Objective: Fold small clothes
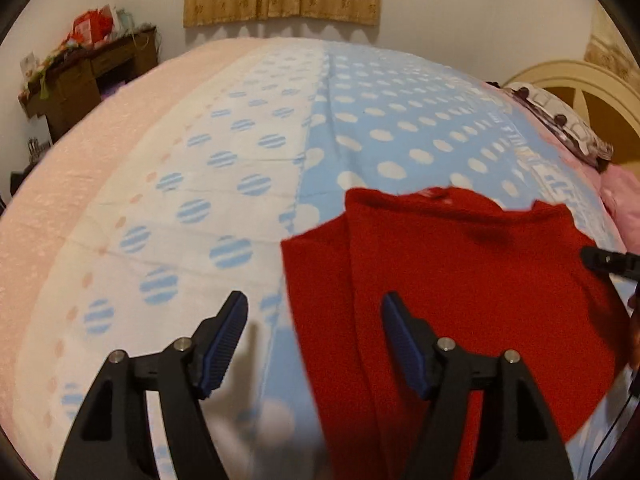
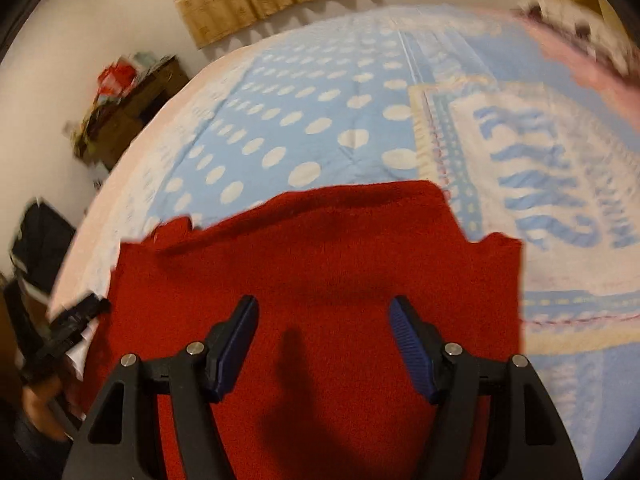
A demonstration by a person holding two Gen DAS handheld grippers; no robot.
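Left wrist view first: far left I see a cluttered wooden desk (image 1: 92,76) against the wall, then the bed's dotted blue-and-white blanket (image 1: 248,152). My left gripper (image 1: 314,344) hangs over it, jaws spread wide, nothing between them; one finger is above the blanket, the other above the red garment's (image 1: 460,280) left edge. That garment lies flat on the blanket, partly folded. Over on the right wrist view, my right gripper (image 2: 324,344) is parted just as wide, empty, above the middle of the red cloth.
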